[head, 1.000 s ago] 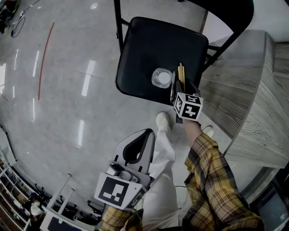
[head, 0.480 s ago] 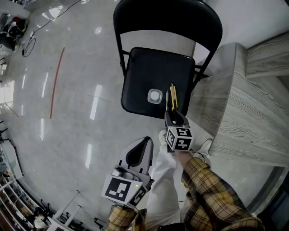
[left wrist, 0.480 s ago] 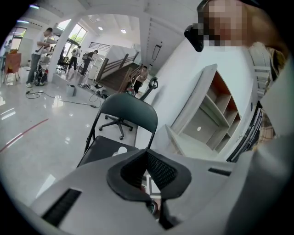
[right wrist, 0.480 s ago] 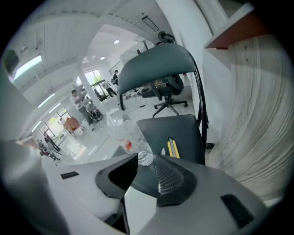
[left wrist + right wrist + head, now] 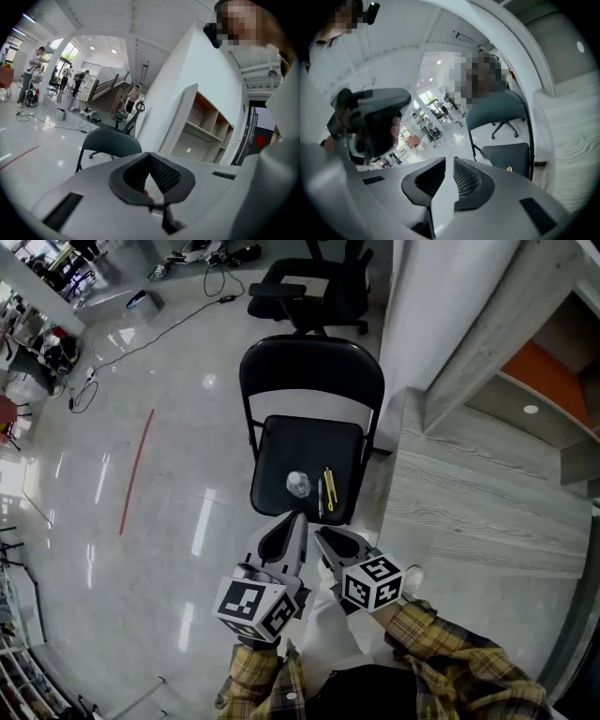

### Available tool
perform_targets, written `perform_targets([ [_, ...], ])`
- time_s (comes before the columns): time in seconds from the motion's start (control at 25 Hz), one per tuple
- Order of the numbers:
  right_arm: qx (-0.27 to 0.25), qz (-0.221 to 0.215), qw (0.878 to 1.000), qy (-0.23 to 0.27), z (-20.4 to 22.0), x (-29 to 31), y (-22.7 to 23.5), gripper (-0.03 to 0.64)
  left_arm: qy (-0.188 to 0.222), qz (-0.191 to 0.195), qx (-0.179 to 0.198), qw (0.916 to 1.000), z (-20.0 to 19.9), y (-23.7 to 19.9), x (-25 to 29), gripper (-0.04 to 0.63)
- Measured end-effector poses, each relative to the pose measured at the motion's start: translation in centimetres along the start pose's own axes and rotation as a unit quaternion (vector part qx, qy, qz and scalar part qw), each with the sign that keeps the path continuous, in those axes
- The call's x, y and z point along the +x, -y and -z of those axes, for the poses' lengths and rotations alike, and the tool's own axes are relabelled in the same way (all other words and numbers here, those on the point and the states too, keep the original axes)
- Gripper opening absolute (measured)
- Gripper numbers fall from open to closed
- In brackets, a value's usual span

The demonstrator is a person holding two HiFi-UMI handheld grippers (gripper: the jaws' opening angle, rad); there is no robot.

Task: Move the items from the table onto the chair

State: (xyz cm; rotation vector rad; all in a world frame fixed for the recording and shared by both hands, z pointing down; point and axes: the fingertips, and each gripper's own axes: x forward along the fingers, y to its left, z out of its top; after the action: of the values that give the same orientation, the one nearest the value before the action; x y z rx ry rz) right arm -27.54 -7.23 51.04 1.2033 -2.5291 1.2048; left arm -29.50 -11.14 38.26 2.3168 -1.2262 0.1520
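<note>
Both tools are empty, left gripper (image 5: 296,518) clenched, right gripper (image 5: 322,536) closing on air; clear container (image 5: 298,485) and pens (image 5: 326,491) sit on the chair (image 5: 279,448), so next probably comes rechecking the table (image 5: 469,512).

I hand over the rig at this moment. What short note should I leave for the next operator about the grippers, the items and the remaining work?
Left gripper: jaws shut, nothing held.
Right gripper: jaws closing, nothing between them.
Both hang in front of the person, short of the chair.
On the chair seat: a clear round container, with a dark pen and a yellow pen beside it.
Table: no item on the part in view.
Done: three items lie on the chair.
Left: check the rest of the table, out of view, for more items.
</note>
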Motion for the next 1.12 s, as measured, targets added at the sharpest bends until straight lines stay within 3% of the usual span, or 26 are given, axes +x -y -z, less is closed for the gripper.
perform_targets([
  [0.2,-0.026,-0.024,0.997,0.072,-7.2,-11.3,-1.5,0.044,0.024,0.052,0.02,0.9981,-3.2,9.3,0.6,0.005],
  [0.48,-0.069,0.02,0.982,0.176,-13.6,-28.4,2.6,0.034,0.023,0.14,0.048,0.9888,-2.7,24.2,3.4,0.005],
  [0.88,-0.108,0.079,0.955,0.266,-17.9,-49.6,8.8,0.02,0.026,0.215,0.086,0.9723,0.2,43.8,7.4,0.005],
  [1.12,-0.098,0.09,0.951,0.278,-17.8,-56.7,11.9,0.02,0.013,0.243,0.109,0.9638,2.5,51.2,9.0,0.005],
])
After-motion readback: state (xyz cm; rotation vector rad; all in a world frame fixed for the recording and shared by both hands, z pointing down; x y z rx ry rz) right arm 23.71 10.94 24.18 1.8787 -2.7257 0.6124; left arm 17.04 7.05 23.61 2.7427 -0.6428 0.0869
